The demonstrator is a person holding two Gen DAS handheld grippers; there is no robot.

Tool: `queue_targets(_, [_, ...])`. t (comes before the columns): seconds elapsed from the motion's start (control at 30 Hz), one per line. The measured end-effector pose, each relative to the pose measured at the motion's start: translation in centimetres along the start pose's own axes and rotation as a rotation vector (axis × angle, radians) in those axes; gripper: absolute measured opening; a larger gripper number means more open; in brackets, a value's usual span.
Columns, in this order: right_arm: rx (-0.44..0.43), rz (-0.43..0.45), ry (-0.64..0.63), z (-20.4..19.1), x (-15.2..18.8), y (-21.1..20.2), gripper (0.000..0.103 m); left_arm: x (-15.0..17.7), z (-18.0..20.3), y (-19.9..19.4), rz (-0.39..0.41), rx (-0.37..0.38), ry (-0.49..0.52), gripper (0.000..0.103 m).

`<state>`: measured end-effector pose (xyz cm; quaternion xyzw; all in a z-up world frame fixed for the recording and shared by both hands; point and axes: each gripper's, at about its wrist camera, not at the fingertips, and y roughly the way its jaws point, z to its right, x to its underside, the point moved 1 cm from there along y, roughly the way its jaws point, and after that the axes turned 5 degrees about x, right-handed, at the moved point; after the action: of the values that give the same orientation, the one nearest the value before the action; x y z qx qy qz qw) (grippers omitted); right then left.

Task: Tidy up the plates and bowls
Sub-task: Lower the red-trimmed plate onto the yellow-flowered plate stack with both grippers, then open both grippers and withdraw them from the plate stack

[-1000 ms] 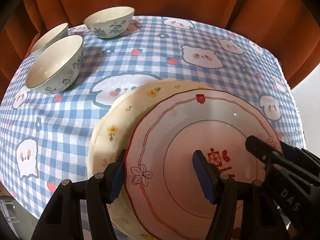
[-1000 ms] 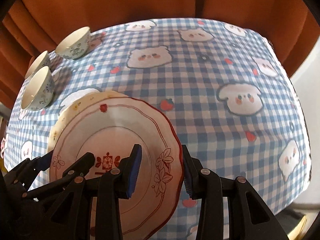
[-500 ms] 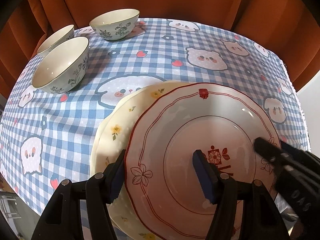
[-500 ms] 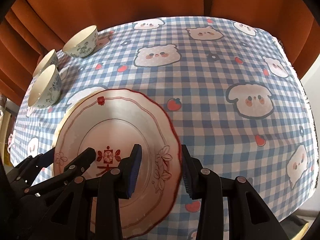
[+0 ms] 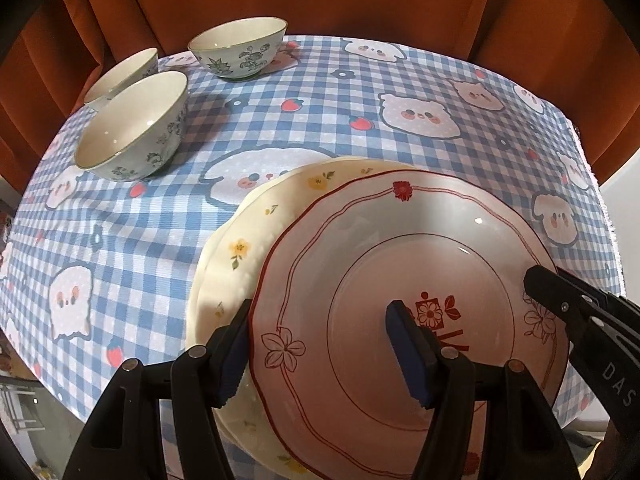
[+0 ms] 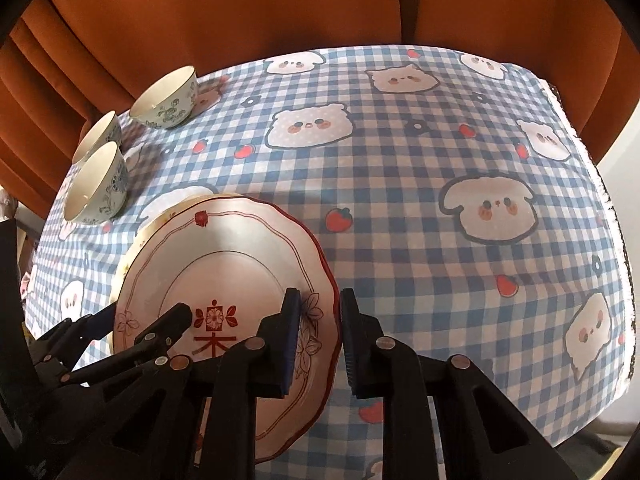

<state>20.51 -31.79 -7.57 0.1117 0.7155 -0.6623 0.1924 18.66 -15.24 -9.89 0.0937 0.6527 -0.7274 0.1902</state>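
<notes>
The right gripper (image 6: 316, 336) straddles the near-right rim of the red plate (image 6: 224, 264), one finger over the flower print and the other outside the edge. The jaws stand close about the rim, but whether the pads actually bite it I cannot tell. The left gripper (image 5: 324, 348) has its jaws wide apart: the left pad (image 5: 234, 354) sits just at the plate's left edge, over the yellow plate (image 5: 248, 236) beneath, and the other hangs above the plate's well, pinching nothing.

The step in hand looks like stacking: the red plate lies on the yellow one, set off toward the right so a crescent of yellow shows on the left. It seems lowered or nearly so. Next, the right jaws would need to let go and back off along the rim without dragging the plate, perhaps after a small nudge left to centre it. Then the three bowls (image 5: 132, 128) at the far left of the cloth (image 6: 400, 200) wait to be nested.

Hidden: the near edges of both plates run under the grippers and out of frame, so contact between the plates there is unconfirmed. The farthest-left bowl (image 5: 120, 74) is partly covered by the nearer one. The table's front edge is cut off.
</notes>
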Motion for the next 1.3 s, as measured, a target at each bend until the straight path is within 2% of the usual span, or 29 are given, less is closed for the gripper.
queue_targets(0.2, [-0.025,-0.033,0.003,-0.2,-0.1,0.8,0.023,0.2,-0.3,-0.5,0.008,-0.040,-0.012,0.066])
queue_targets(0.47, [-0.050,-0.033,-0.034,-1.9,-0.4,1.6,0.023,-0.1,-1.6,-0.5,0.015,-0.089,-0.057,0.066])
queue_targets(0.6, [-0.043,-0.017,-0.061,-2.6,-0.7,1.8,0.023,-0.2,-1.6,-0.2,0.028,-0.115,-0.053,0.071])
queue_targets(0.77, [-0.011,0.000,-0.087,-3.0,-0.6,1.9,0.024,0.1,-1.1,0.0,0.030,-0.135,-0.021,0.076])
queue_targets(0.9, [0.051,0.019,-0.136,-3.9,0.1,1.8,0.025,0.3,-0.8,0.0,0.017,-0.140,0.002,0.078])
queue_targets(1.07, [0.084,0.022,-0.128,-3.8,0.5,1.6,0.025,0.5,-0.5,0.1,0.008,-0.145,0.045,0.081])
queue_targets(1.13, [0.097,0.019,-0.122,-3.8,0.6,1.6,0.026,0.7,-0.6,0.2,-0.001,-0.144,0.056,0.088])
queue_targets(1.17, [0.108,0.015,-0.116,-3.9,0.6,1.6,0.033,0.9,-0.9,0.4,-0.013,-0.126,0.055,0.090])
queue_targets(1.2, [0.112,0.009,-0.106,-3.8,0.7,1.6,0.054,0.9,-1.0,0.4,-0.014,-0.116,0.057,0.092])
queue_targets(1.27, [0.102,0.001,-0.079,-3.7,0.9,1.7,0.080,1.0,-1.0,0.3,-0.009,-0.092,0.075,0.094])
queue_targets(1.3, [0.106,0.006,-0.070,-3.9,1.1,1.5,0.080,1.1,-1.1,0.3,-0.009,-0.077,0.087,0.095])
